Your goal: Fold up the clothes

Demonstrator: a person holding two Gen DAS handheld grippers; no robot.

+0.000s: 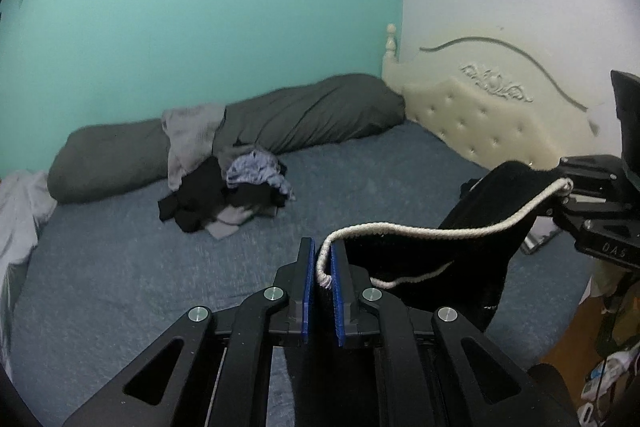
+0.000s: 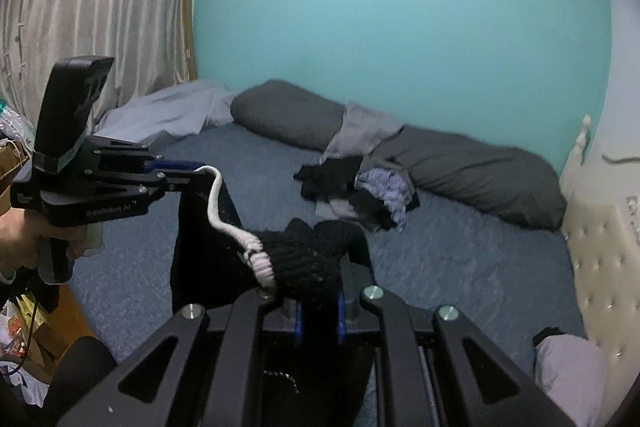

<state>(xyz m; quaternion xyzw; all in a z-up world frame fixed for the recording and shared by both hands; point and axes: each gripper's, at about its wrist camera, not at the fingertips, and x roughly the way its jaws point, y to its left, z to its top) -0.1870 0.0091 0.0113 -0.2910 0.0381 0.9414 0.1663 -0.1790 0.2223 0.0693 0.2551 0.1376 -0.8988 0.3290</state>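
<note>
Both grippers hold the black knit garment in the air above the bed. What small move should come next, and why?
Probably lower the black knit garment onto the bare blue bed in front and lay it flat. The left gripper and right gripper each pinch its white-trimmed edge, and it hangs bunched between them above the mattress. The clothes pile lies farther back, so the near area looks free.

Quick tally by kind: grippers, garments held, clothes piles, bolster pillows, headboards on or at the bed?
Grippers: 2 (left gripper, right gripper)
Held black knit garment: 1
Clothes pile: 1
Dark grey bolster pillow: 1
Cream tufted headboard: 1
Total: 6
</note>
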